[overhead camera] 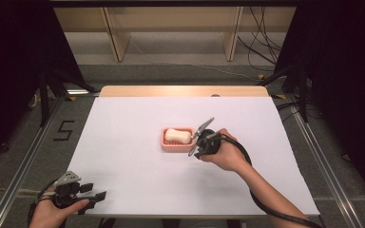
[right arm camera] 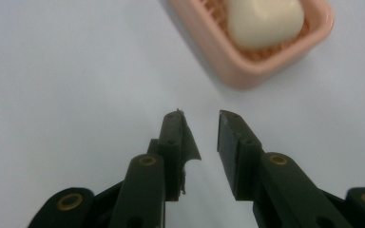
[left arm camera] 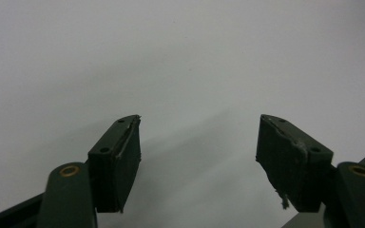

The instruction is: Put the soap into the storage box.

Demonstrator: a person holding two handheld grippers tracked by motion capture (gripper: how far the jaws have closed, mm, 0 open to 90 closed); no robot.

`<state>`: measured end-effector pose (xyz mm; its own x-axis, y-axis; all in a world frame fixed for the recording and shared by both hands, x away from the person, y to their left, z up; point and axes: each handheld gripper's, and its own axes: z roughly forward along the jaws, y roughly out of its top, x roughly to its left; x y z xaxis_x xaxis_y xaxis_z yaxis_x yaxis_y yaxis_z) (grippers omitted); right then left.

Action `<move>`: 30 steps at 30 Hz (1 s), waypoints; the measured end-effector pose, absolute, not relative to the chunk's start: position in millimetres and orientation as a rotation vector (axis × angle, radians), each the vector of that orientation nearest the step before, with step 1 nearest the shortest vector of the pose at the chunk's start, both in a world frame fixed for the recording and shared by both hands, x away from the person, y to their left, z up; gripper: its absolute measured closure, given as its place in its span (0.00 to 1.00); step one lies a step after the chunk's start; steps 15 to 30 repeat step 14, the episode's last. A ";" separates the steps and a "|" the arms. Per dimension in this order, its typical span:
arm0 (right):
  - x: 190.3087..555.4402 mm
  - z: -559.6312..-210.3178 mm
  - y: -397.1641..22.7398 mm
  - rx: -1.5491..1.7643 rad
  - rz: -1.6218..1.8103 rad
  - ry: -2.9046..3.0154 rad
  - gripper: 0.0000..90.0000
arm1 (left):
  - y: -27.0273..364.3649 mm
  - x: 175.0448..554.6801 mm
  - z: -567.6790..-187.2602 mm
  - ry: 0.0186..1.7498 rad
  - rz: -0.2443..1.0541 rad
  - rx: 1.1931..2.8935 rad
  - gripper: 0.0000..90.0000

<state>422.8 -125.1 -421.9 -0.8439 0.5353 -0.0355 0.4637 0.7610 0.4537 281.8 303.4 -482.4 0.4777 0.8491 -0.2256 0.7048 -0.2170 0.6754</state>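
Your right gripper (overhead camera: 196, 141) sits just beside the pink soap dish (overhead camera: 169, 146), on its right-hand end, and the fingers (right arm camera: 176, 137) are drawn in close with a narrow gap between them and nothing held. The cream bar of soap (overhead camera: 177, 135) lies inside the dish, resting on its ribbed floor, near the middle of the white bench (overhead camera: 123, 156). From your right gripper view the dish (right arm camera: 247, 71) is ahead and off to the upper right, apart from the fingertips, so you are not lined up on it.

By the look of it, the soap is what you are after, and narrow fingers will not pass around that bar. Spread them wide before you move in. Swing the wrist so the bar sits squarely between the tips, then come over the rim of the dish rather than into its wall, or you will shove the whole dish along the bench. Close on the bar's narrower sides, and do it gently: soap is slick and may squirt out.

Your left gripper (overhead camera: 78, 192) rests well away from the dish, at the near left corner of the bench, fingers (left arm camera: 119, 156) spread wide and empty. You could bring it over to steady the dish.
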 end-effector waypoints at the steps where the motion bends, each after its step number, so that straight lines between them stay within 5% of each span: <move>1: 416.1 -424.0 -130.5 0.809 0.653 2.788 0.80 | 303.3 281.8 -482.3 1.285 0.247 1.984 0.35; 14: 337.4 -455.2 -185.5 0.989 0.746 2.692 0.68 | 302.8 282.2 -483.0 1.295 0.268 1.986 0.35; 30: 337.4 -455.2 -185.5 0.989 0.746 2.692 0.68 | 302.8 282.2 -483.0 1.295 0.268 1.986 0.35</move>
